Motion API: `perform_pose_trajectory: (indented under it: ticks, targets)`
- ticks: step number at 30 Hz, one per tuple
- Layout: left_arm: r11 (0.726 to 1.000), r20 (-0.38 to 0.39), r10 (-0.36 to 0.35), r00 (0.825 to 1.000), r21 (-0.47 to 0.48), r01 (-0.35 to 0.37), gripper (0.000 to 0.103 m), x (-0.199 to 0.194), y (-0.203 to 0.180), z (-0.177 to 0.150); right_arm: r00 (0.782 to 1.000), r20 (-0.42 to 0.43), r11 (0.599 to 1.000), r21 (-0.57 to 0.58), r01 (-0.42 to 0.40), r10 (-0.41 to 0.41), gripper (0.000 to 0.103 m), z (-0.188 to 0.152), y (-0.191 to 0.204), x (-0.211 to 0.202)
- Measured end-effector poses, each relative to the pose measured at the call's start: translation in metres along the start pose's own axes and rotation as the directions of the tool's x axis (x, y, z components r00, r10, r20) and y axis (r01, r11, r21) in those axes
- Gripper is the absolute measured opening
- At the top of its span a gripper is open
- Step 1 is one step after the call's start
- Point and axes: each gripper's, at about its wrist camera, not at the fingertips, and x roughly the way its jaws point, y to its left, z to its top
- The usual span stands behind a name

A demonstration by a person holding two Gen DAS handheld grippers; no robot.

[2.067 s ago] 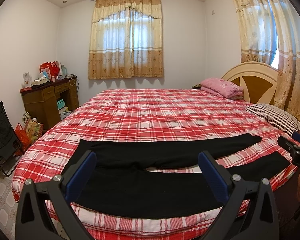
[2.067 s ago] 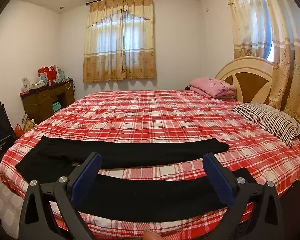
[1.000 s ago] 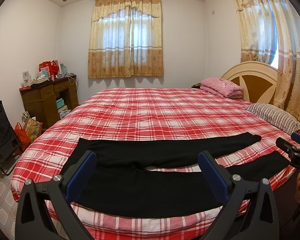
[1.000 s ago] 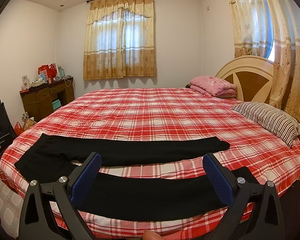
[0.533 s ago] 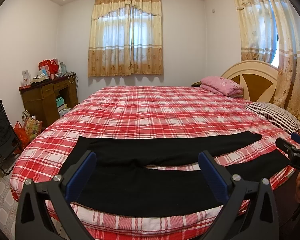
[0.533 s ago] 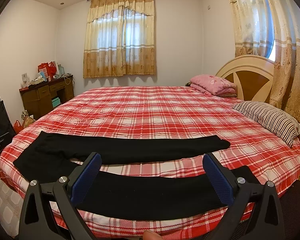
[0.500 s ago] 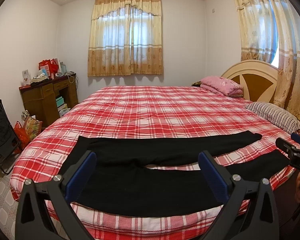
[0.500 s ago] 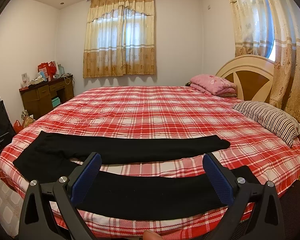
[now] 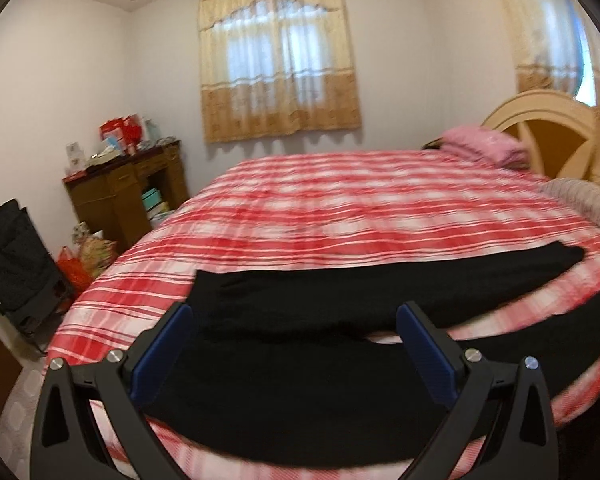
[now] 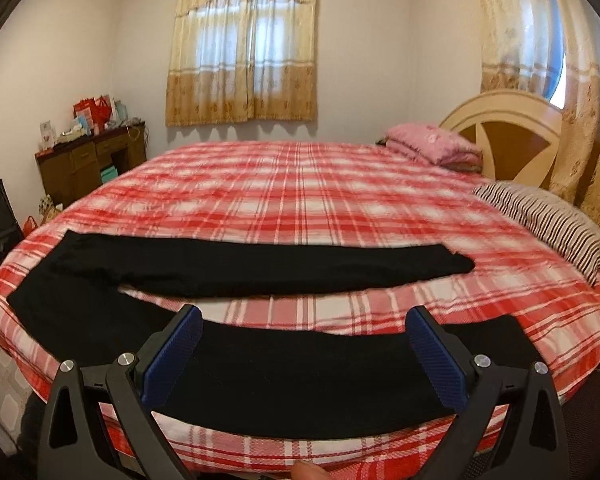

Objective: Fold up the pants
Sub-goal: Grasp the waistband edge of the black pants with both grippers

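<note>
**Black pants laid flat along the bed's near edge**

We see a bed (image 10: 300, 200) under a red-and-white plaid cover filling most of both views. A tan headboard (image 10: 504, 136) stands at its right end, with a pink folded blanket (image 10: 436, 146) in front of it and a striped pillow (image 10: 552, 220) by the right edge.

The pants (image 10: 236, 264) are plain black, unfolded, spread flat along the near edge. Their waist lies toward the left end and the two legs run to the right. The far leg lies straight; the near leg (image 10: 300, 380) curves along the very edge, and a strip of plaid shows between them. In the left wrist view the pants (image 9: 340, 344) are blurred, with the waist just ahead of the camera.

A brown desk (image 10: 88, 164) stands by the far left wall.

Our left gripper (image 9: 294, 344) hangs above the waist end, fingers spread wide and holding nothing. Our right gripper (image 10: 304, 342) hangs above the near leg, likewise released and empty. We cannot tell whether either touches the cloth. A fingertip (image 10: 306, 472) shows at the bottom edge of the right wrist view.
</note>
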Motion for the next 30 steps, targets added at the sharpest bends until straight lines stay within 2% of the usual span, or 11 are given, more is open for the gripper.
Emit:
perform_pose_trajectory:
  ticks: [3, 5, 11, 12, 15, 20, 22, 23, 26, 28, 30]
  targets:
    - [1.0, -0.069, 0.02, 0.997, 0.0, -0.02, 0.103, 0.044, 0.032, 0.006, 0.997, -0.071, 1.0, 0.013, 0.008, -0.007, 0.102, -0.011, -0.008, 0.027]
    - [0.998, -0.119, 0.068, 0.991, 0.008, -0.067, 0.103, 0.074, 0.055, 0.007, 0.993, -0.117, 0.999, 0.036, 0.009, -0.005, 0.102, -0.017, -0.015, 0.042]
    - [0.99, -0.237, 0.142, 0.961, 0.046, -0.135, 0.103, 0.152, 0.105, 0.009, 0.989, -0.145, 0.998, 0.057, 0.001, 0.008, 0.102, -0.013, -0.035, 0.065]
    - [0.992, -0.251, 0.129, 0.959, 0.041, -0.122, 0.102, 0.163, 0.111, 0.009, 0.989, -0.147, 0.999, 0.053, 0.001, 0.007, 0.102, -0.01, -0.037, 0.069]
    - [0.997, -0.31, 0.073, 0.948, 0.01, -0.074, 0.083, 0.19, 0.122, 0.011, 0.986, -0.165, 0.998, 0.055, -0.015, 0.024, 0.102, 0.002, -0.048, 0.078]
    - [0.999, -0.364, -0.025, 0.931, -0.035, 0.013, 0.081, 0.222, 0.127, 0.016, 0.984, -0.178, 0.999, 0.04, 0.005, 0.002, 0.102, 0.024, -0.065, 0.097]
    - [0.999, -0.382, -0.041, 0.923, -0.046, 0.025, 0.074, 0.238, 0.131, 0.016, 0.982, -0.189, 0.999, 0.044, 0.005, 0.003, 0.101, 0.029, -0.07, 0.103]
    - [0.998, -0.391, -0.054, 0.919, -0.053, 0.035, 0.073, 0.244, 0.132, 0.016, 0.982, -0.188, 0.999, 0.046, 0.0, 0.009, 0.099, 0.031, -0.073, 0.106]
    - [0.997, -0.417, -0.07, 0.906, -0.057, 0.051, 0.071, 0.258, 0.132, 0.014, 0.979, -0.202, 1.0, 0.018, 0.001, 0.003, 0.078, 0.035, -0.078, 0.116]
    - [0.996, -0.437, -0.089, 0.895, -0.054, 0.073, 0.049, 0.264, 0.131, 0.011, 0.976, -0.218, 1.0, 0.013, 0.006, -0.003, 0.071, 0.038, -0.084, 0.125]
    - [0.992, -0.456, -0.126, 0.881, -0.077, 0.102, 0.04, 0.27, 0.131, 0.008, 0.972, -0.236, 1.0, 0.027, 0.014, -0.008, 0.064, 0.041, -0.095, 0.133]
